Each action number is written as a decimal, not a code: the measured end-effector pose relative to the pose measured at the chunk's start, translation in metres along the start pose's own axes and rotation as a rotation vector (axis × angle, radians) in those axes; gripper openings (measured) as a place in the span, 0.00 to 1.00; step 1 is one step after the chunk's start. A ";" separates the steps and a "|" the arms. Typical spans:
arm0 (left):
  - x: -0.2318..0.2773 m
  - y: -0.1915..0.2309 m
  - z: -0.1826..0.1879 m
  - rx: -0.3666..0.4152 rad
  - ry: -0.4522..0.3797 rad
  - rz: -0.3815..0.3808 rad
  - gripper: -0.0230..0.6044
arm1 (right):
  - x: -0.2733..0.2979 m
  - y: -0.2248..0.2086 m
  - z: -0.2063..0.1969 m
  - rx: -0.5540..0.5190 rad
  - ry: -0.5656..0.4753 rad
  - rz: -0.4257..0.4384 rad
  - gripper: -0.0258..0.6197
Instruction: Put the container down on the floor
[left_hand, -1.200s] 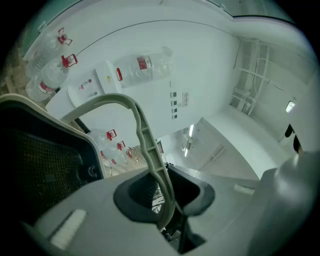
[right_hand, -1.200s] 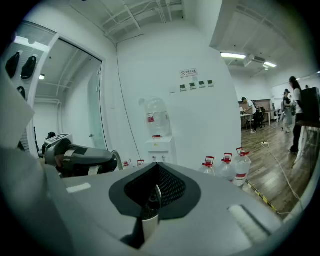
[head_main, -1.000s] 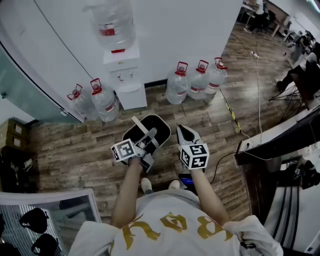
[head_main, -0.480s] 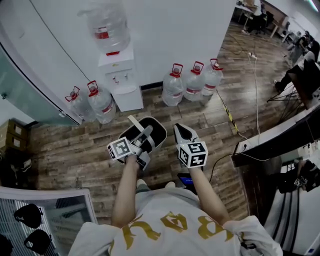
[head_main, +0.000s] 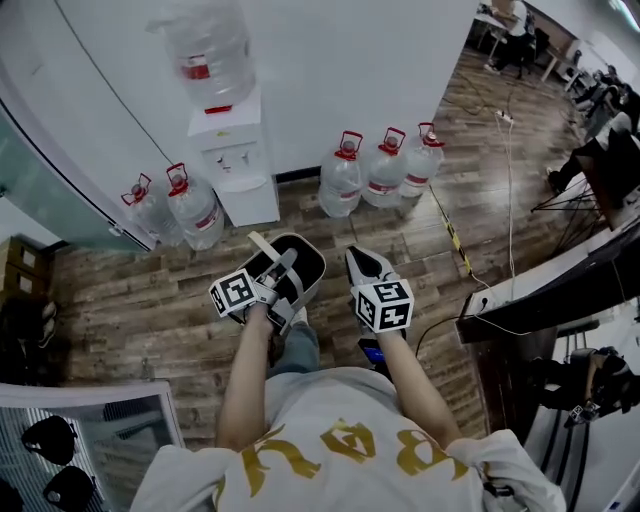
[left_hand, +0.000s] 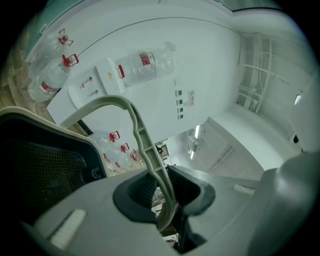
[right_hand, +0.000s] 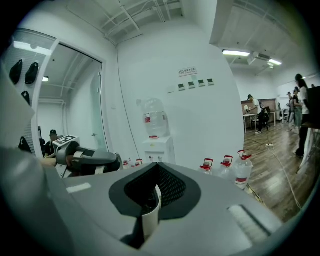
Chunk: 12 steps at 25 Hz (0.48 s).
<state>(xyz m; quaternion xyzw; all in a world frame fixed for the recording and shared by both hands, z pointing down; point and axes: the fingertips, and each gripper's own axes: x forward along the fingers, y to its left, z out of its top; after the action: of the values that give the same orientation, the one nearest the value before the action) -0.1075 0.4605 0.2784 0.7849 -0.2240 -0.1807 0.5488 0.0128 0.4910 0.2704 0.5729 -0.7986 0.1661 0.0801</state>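
container (head_main: 310, 272): dark mesh, pale handle (left_hand: 136, 122) | left tool (left_hand: 161, 192) clamps it | right tool (right_hand: 152, 196) seemingly closed

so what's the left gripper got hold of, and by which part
The left gripper holds the dark container by its pale carrying handle; the jaws are shut on the handle's strap, not on the container's body.

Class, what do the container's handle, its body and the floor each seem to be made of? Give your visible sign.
The handle: beige moulded plastic, matt; ribbed edges show. The container body: black plastic, probably; perforated mesh wall in the left gripper view. The floor: wood-look planks, slight sheen; real wood or laminate unclear.
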 end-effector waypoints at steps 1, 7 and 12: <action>0.007 0.009 0.007 0.009 0.008 0.021 0.16 | 0.008 -0.004 0.002 0.002 -0.001 0.001 0.08; 0.068 0.053 0.057 0.029 0.037 0.031 0.16 | 0.073 -0.043 0.009 0.014 0.016 -0.025 0.08; 0.126 0.088 0.116 0.024 0.086 0.042 0.15 | 0.157 -0.081 0.032 0.034 0.050 -0.056 0.08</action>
<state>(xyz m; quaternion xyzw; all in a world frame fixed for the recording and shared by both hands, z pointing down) -0.0777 0.2744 0.3184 0.7936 -0.2189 -0.1327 0.5520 0.0392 0.3168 0.3041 0.5921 -0.7770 0.1916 0.0948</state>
